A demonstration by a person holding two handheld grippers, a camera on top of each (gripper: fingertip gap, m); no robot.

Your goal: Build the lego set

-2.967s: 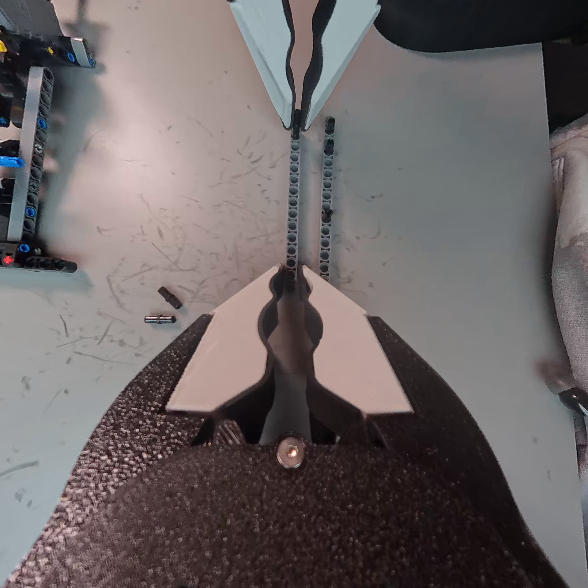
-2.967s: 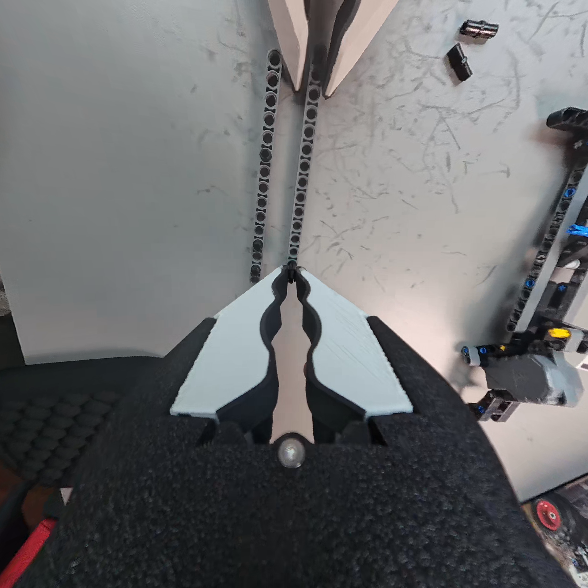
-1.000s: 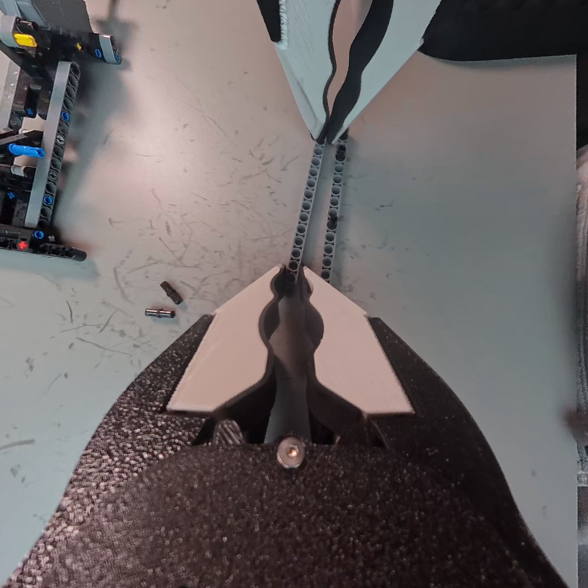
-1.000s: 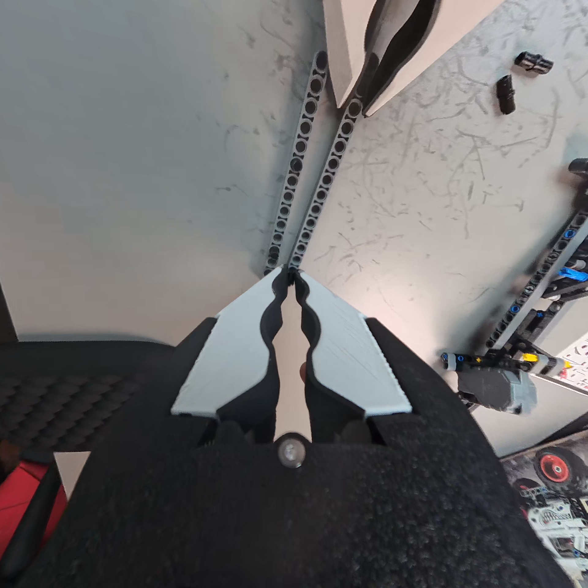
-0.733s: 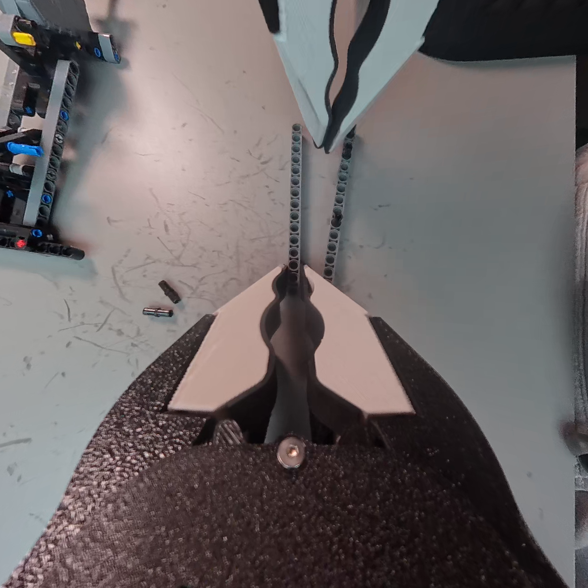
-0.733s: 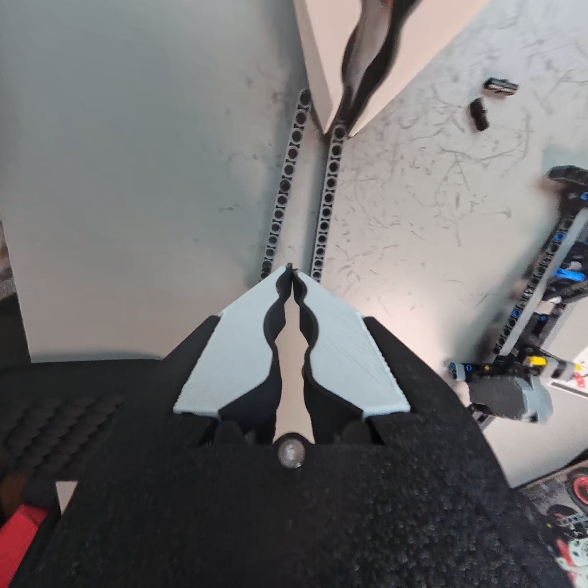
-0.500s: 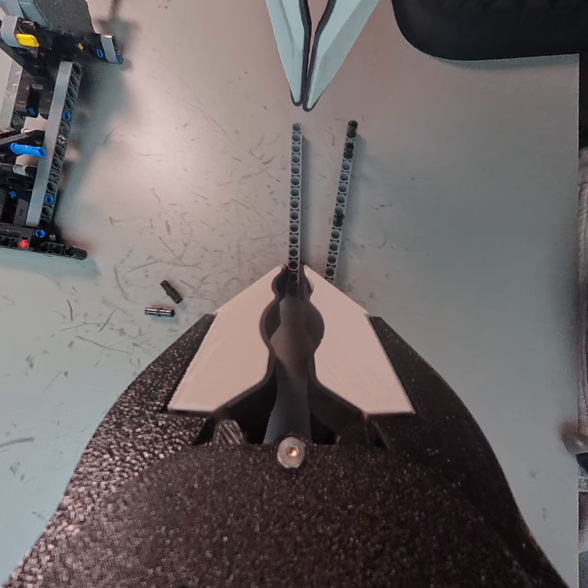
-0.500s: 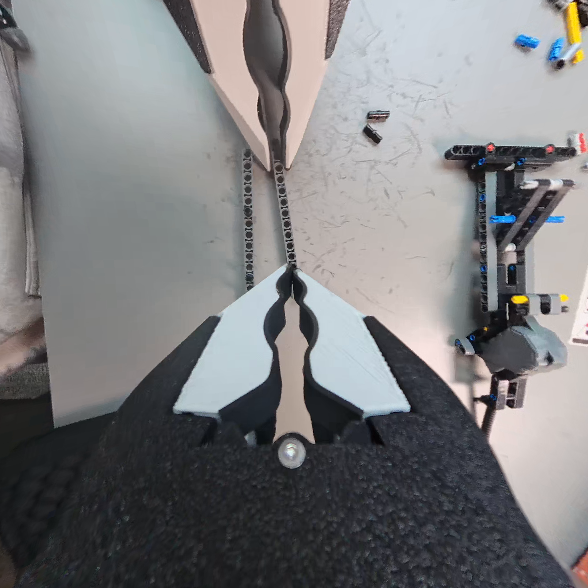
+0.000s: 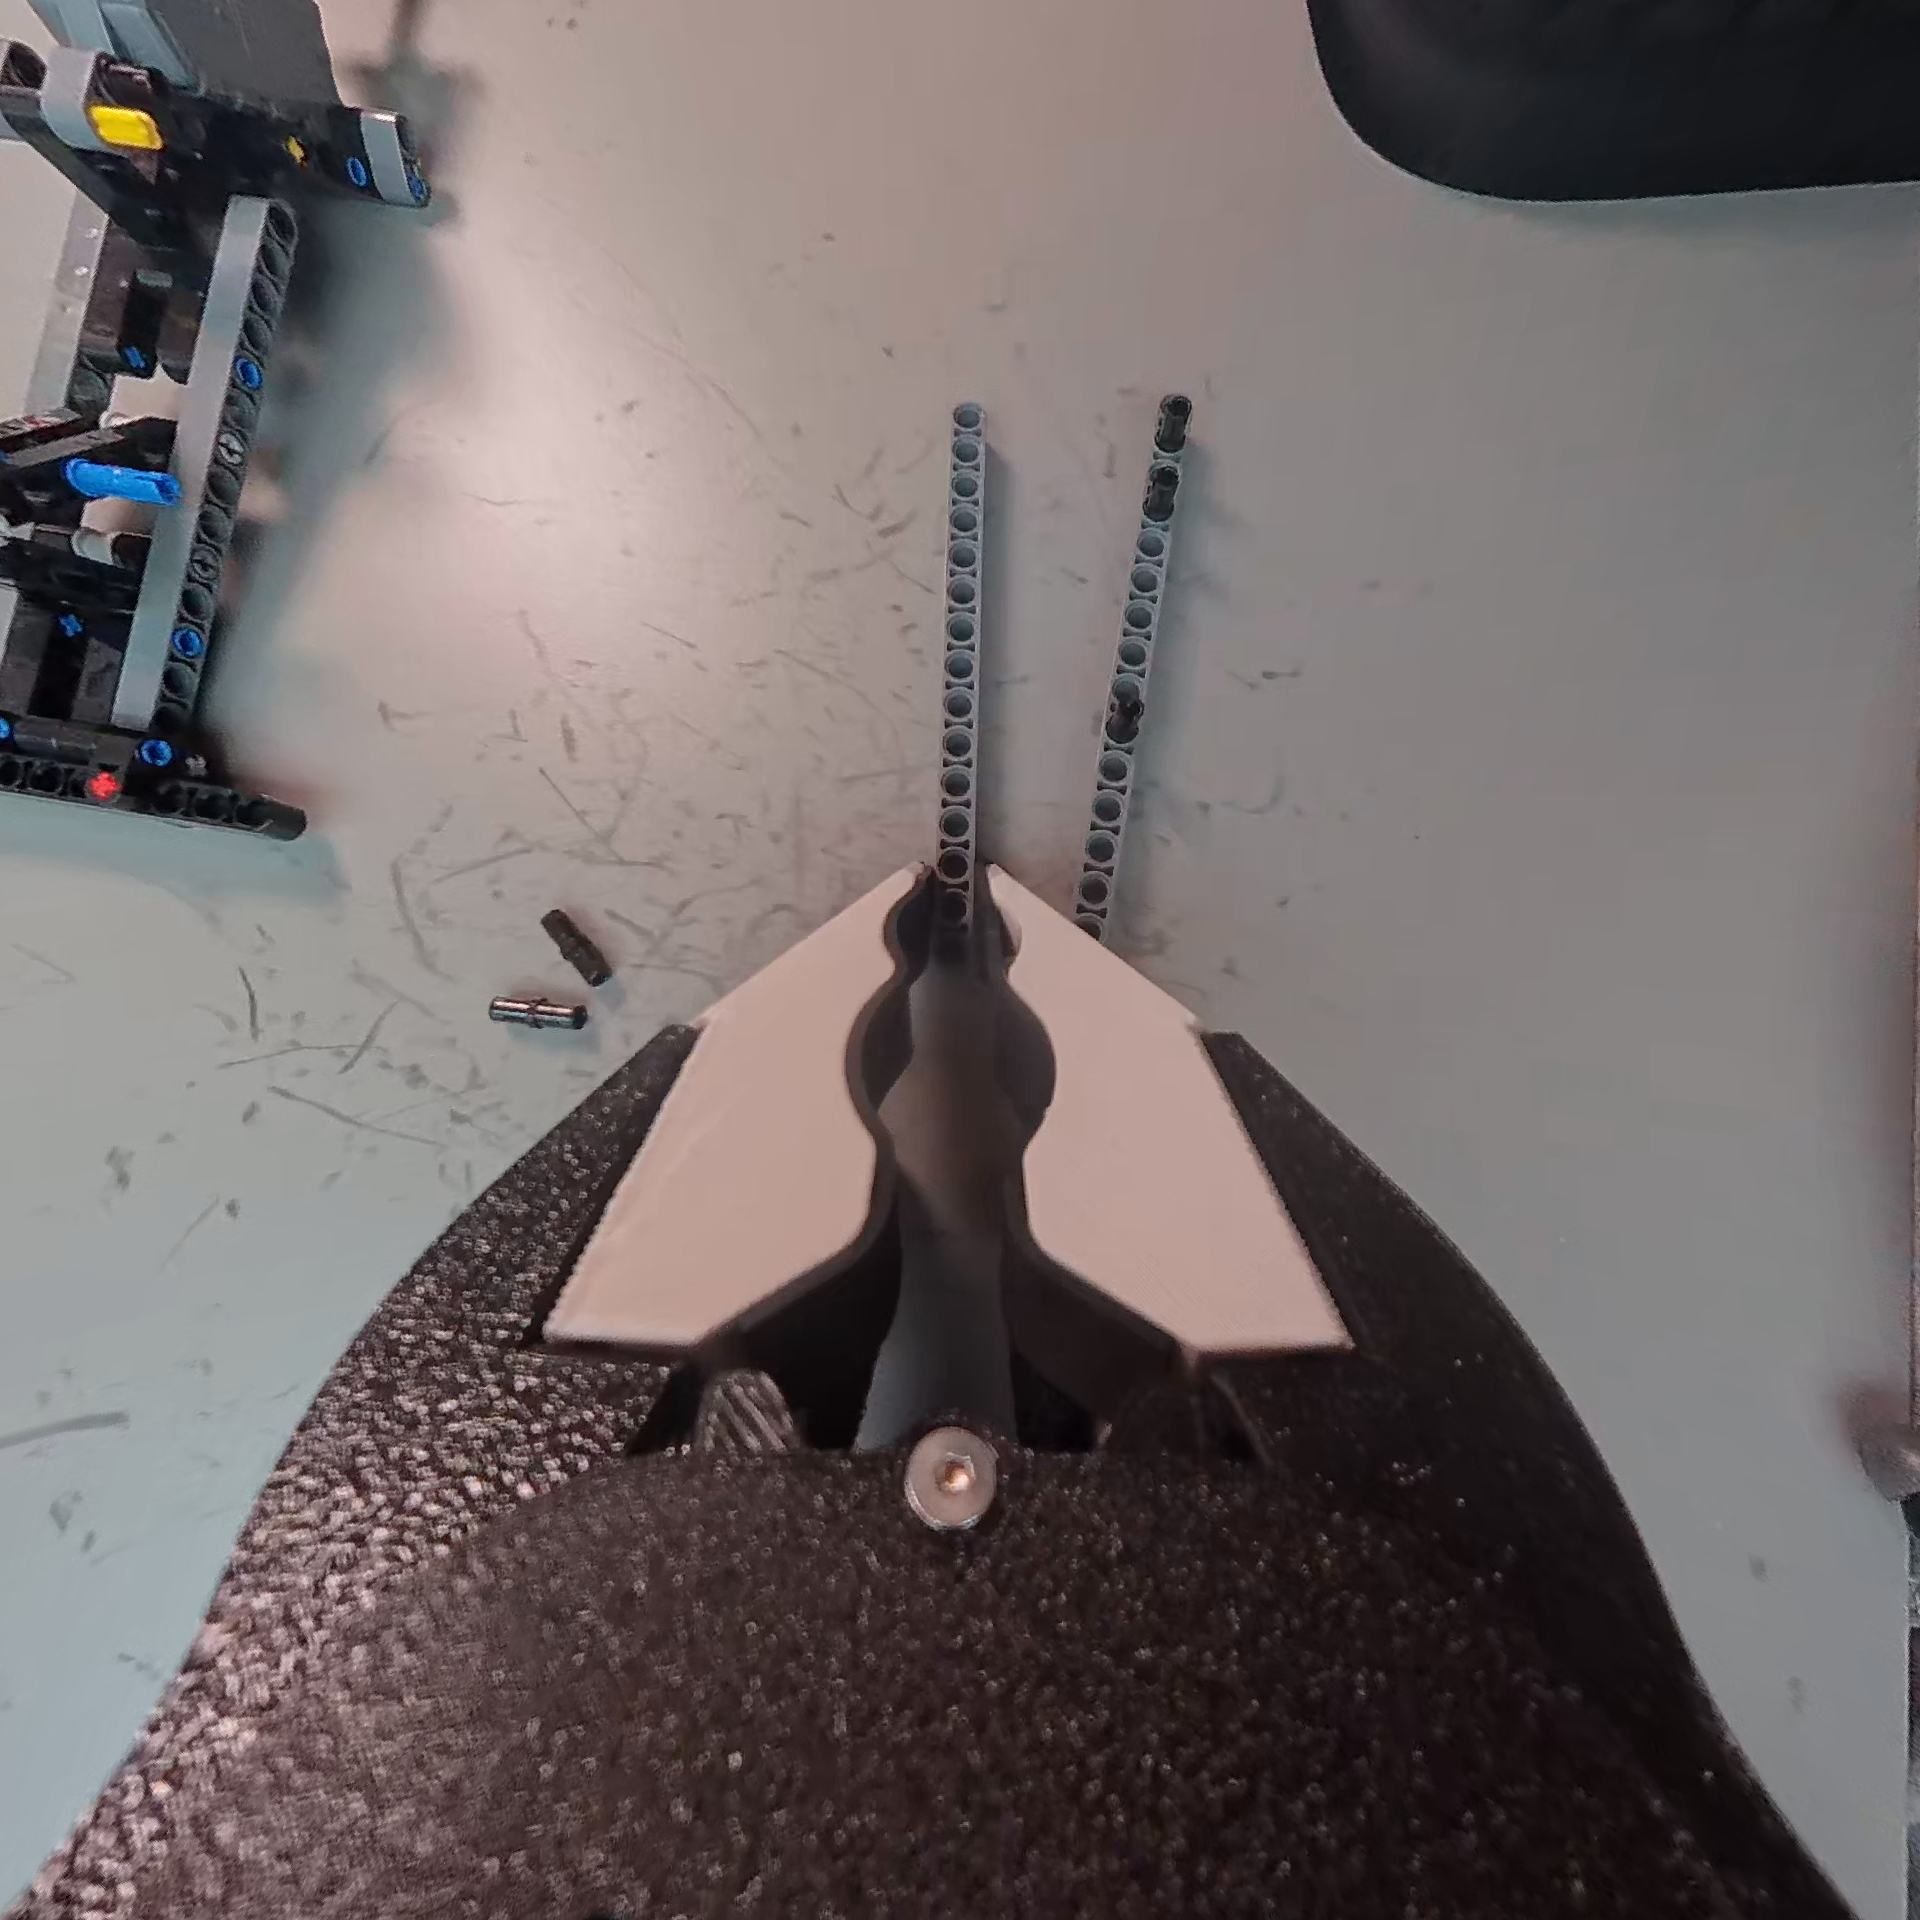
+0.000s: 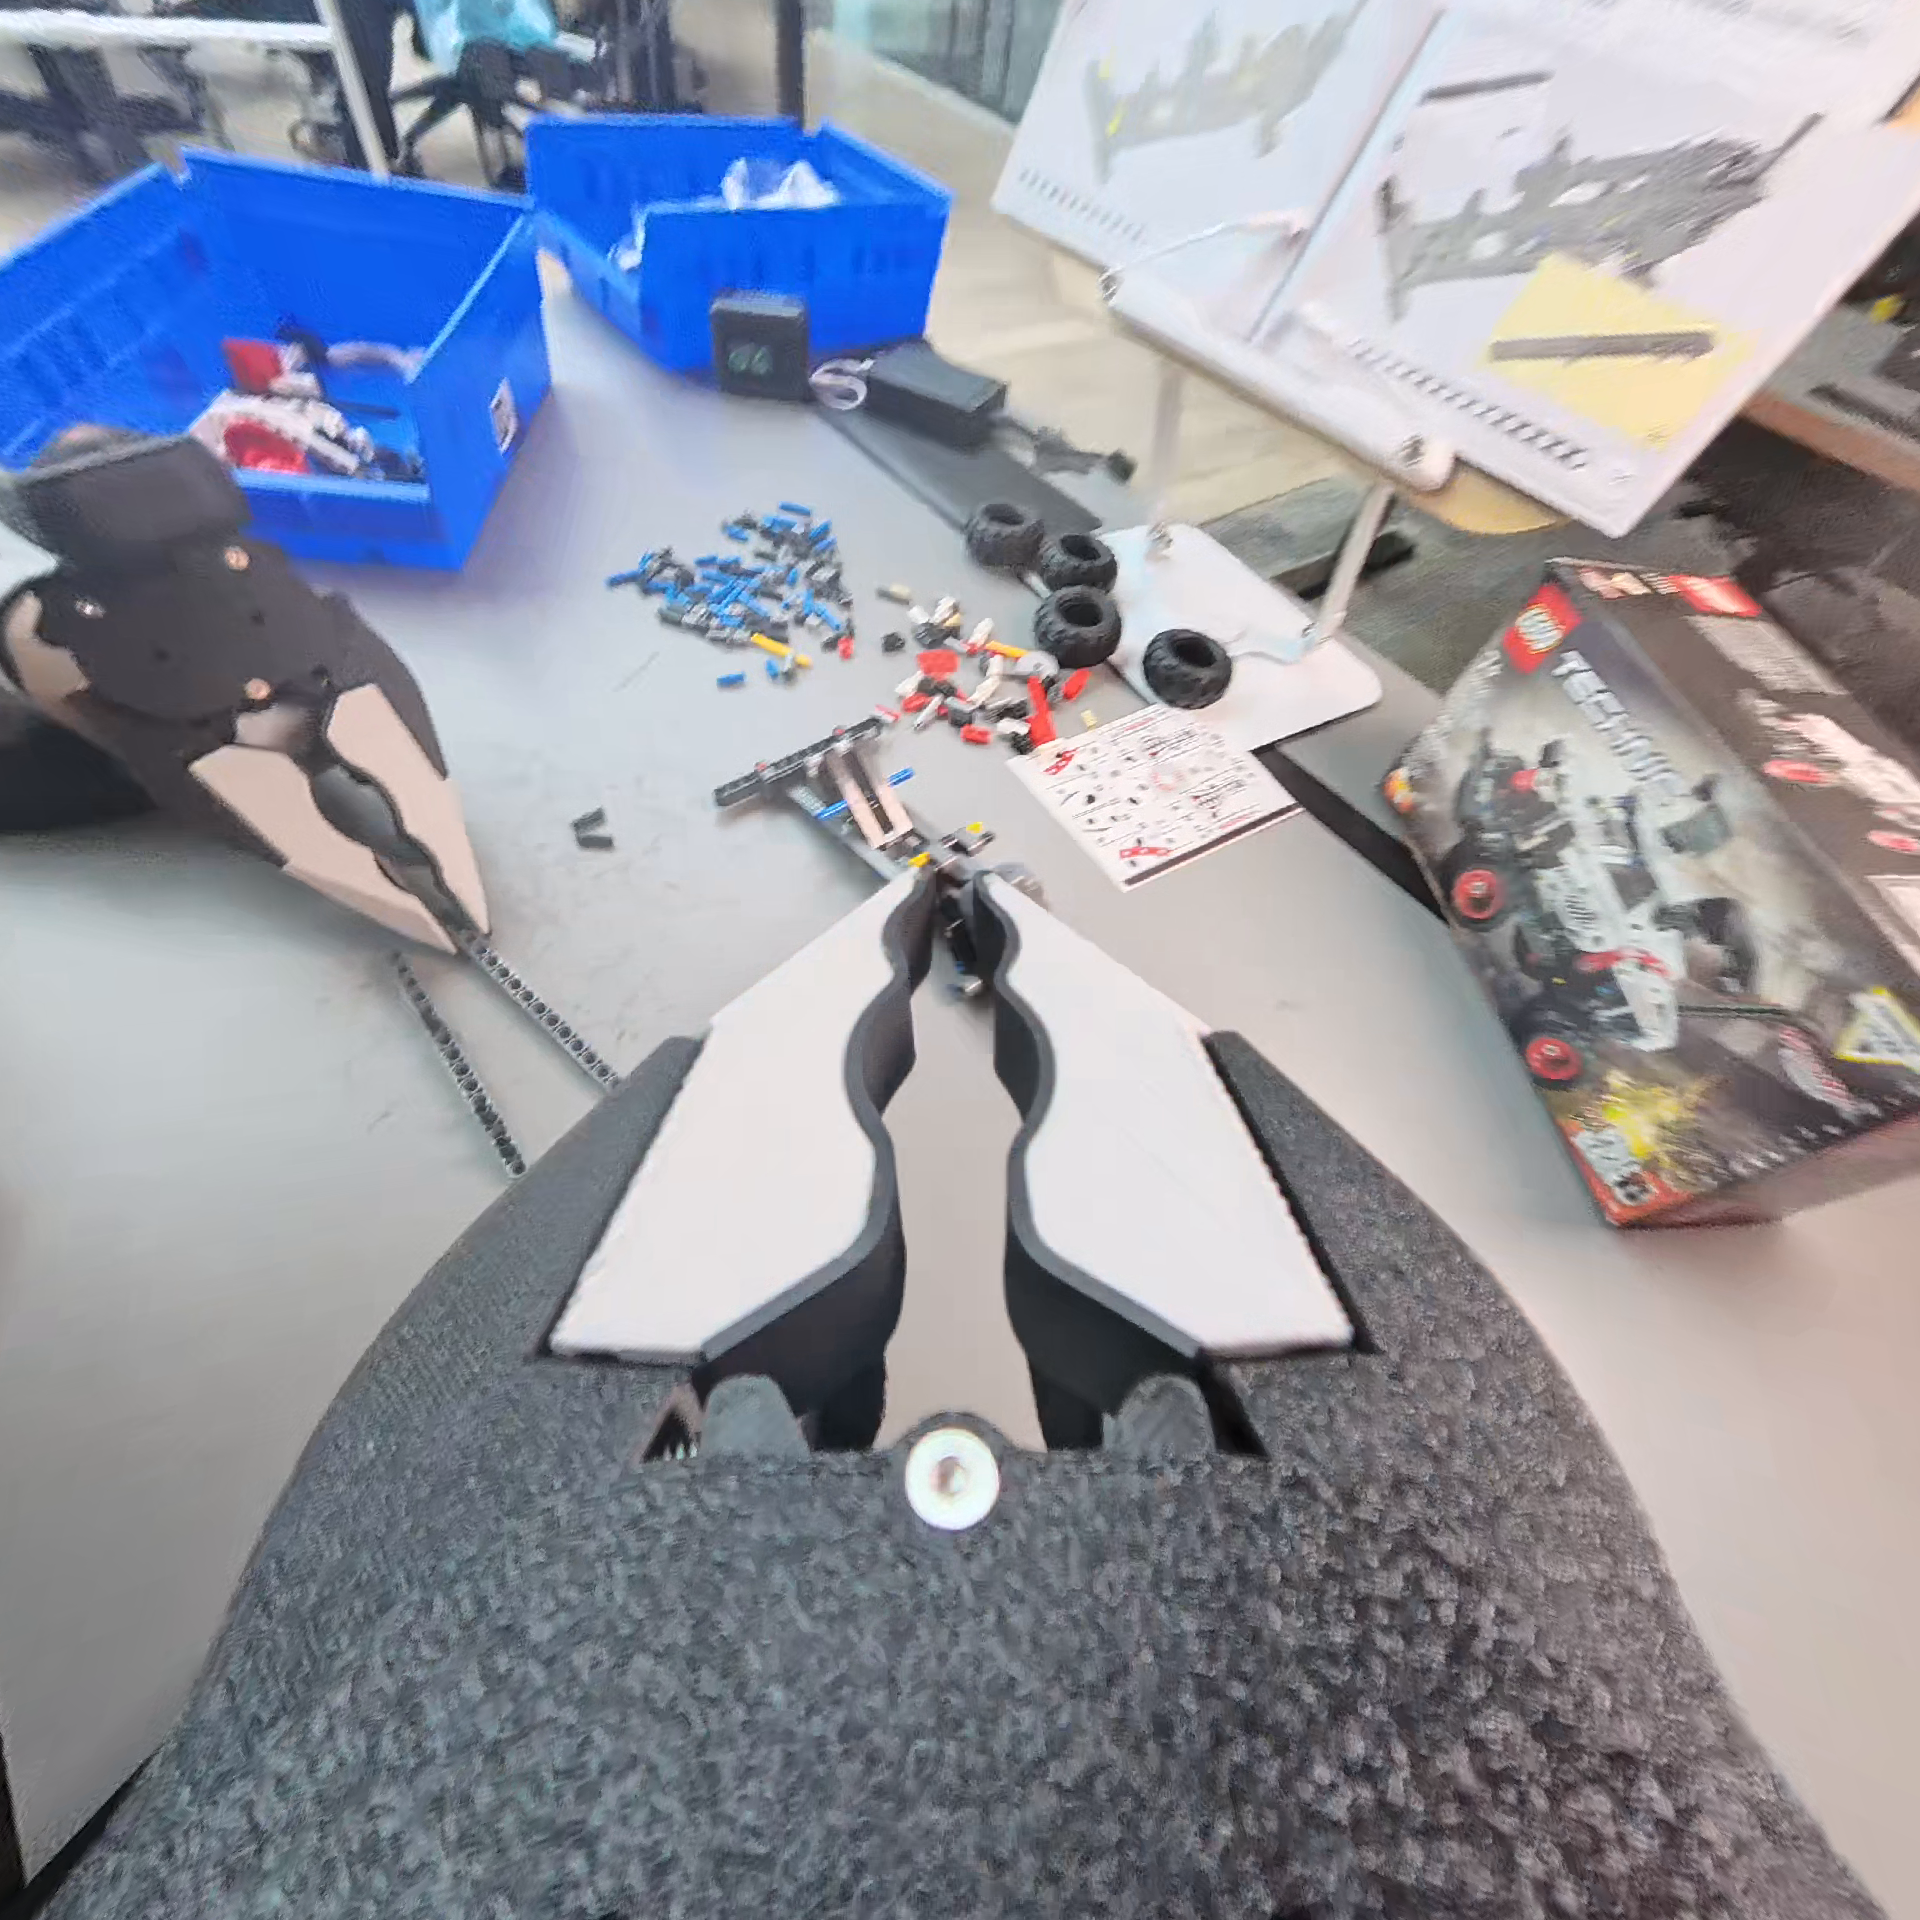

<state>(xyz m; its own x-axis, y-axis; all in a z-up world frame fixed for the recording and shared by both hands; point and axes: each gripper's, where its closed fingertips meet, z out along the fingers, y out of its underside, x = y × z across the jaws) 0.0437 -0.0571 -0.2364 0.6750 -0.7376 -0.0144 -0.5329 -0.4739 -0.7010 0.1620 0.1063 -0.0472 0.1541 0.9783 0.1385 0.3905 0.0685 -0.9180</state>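
In the left wrist view my left gripper is shut on the near end of a long grey holed beam that lies on the table. A second grey beam with black pins in it lies just to its right. Two loose black pins lie to the left. The part-built frame is at the far left. In the right wrist view my right gripper is raised, a narrow gap between its jaws, holding nothing. The left gripper, both beams and the frame show there.
Piles of small parts, several black tyres, a sticker sheet and the set's box lie beyond. Two blue bins stand at the back left. An instruction booklet on a stand is at the back right. The tips of one gripper are about 30 centimeters away from the tips of the other.
My right gripper has left the far end of the held beam, lifted and swung away to face across the table. My left gripper still holds the beam's near end.
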